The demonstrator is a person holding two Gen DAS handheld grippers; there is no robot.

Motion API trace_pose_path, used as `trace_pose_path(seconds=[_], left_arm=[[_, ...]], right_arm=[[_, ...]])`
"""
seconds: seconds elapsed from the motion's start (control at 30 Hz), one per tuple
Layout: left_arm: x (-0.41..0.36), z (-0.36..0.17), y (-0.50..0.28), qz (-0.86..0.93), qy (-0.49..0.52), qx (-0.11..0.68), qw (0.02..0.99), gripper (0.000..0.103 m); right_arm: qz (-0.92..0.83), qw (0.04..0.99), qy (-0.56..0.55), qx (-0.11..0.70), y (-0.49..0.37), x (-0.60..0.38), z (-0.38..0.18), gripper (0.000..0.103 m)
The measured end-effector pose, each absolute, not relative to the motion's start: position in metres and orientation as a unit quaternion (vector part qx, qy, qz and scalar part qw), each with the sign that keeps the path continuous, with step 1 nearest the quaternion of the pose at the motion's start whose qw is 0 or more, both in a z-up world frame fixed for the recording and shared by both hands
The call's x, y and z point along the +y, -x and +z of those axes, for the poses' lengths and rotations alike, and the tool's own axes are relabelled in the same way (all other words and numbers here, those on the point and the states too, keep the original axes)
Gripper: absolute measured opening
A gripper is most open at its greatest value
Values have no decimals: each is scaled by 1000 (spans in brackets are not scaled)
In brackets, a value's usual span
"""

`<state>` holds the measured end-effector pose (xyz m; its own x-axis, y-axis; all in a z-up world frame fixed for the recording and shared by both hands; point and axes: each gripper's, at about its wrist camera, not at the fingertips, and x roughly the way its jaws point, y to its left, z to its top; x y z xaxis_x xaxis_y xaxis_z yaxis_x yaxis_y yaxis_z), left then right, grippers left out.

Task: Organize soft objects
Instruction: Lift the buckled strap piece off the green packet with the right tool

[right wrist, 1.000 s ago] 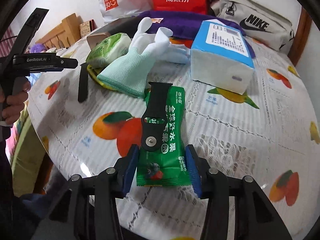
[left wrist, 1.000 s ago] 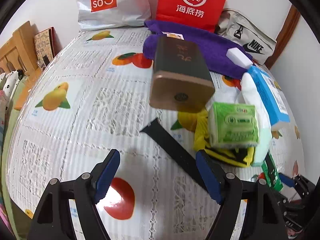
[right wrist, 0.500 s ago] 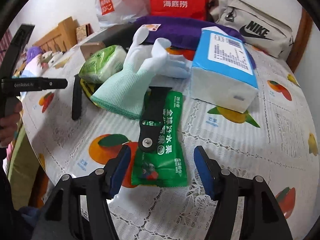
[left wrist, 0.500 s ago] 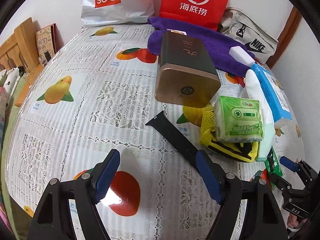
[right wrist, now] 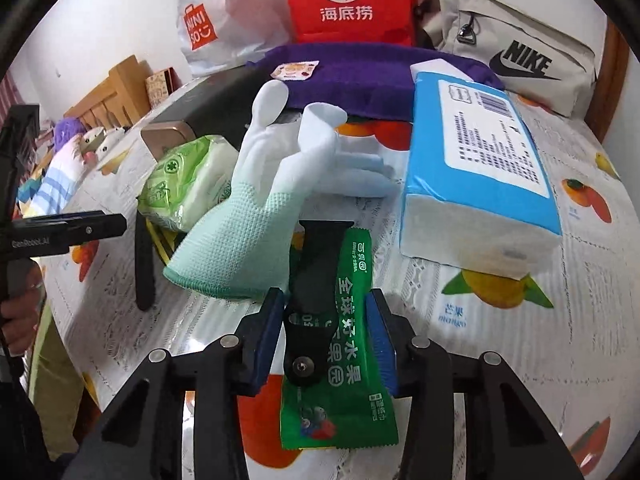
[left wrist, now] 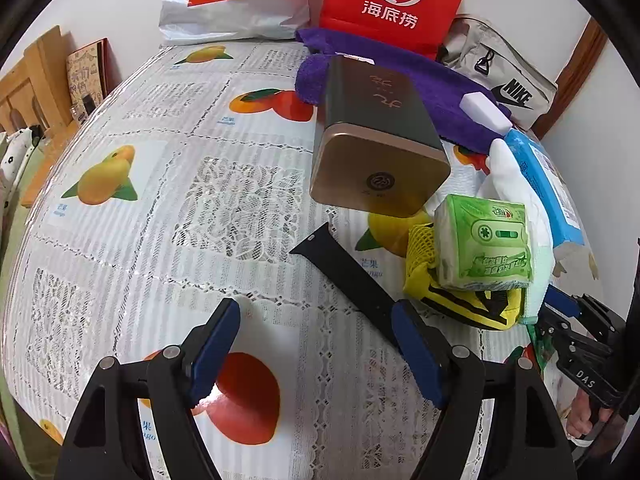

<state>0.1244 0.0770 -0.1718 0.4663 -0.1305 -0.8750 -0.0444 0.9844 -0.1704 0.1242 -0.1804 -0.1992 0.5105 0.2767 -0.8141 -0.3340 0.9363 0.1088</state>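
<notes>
One big table fills both views, under a glossy plastic cover printed with lace squares, mangoes and persimmons, and pushed up to a white wall. At the back lean a crinkled white shopping bag and a stiff red paper bag, a beige canvas pouch beside them, a fuzzy purple towel spread in front. On the towel's near edge lies a smooth metal tin, boxy with a gold end. To the right there's a blue-and-white tissue brick, a knit glove in mint and white slumped between it and a squashy green tissue pack, which sits on yellow mesh. Now the right gripper: jaws narrowing around a crinkly green snack packet with a black rubber strap lying on top, both between the pads. The left gripper hangs wide apart over bare tablecloth, holding nothing, with a second black strap flat just ahead.
</notes>
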Motion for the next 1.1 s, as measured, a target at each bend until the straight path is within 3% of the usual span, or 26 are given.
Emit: trace_pose_path(seconds=[0.07,0.33,0.43,0.53,0.63,0.73,1.0,1.1], left_arm=[[75,-172,-125,-28,83,516,852,77],[74,-173,-124,-30,81,516,852,77],[75,-173,-124,-30,80,516,852,77],[74,-173,-123,-30,82,516,852,77],[74,-173,-124,-28,79,517,852,77],[74,-173,-125,-27,79,518,851,77],[75,-176,-129,-26,80,519,851,77],[73,-176,-128,-29,79,518,851,77]], right_arm=[[174,869,52,460,-122,-177,-199,33],[176,863,60,470,-111,-186,-190,31],[174,860,73,474,-107,-187,-192,34],[177,866,67,462,-106,-188,-186,43],[189,867,55,459,-112,-185,-185,43],[188,860,51,472,-122,-182,-194,26],[206,847,14,490,-134,-190,-200,27],[218,845,-2,488,-136,-194,-200,21]])
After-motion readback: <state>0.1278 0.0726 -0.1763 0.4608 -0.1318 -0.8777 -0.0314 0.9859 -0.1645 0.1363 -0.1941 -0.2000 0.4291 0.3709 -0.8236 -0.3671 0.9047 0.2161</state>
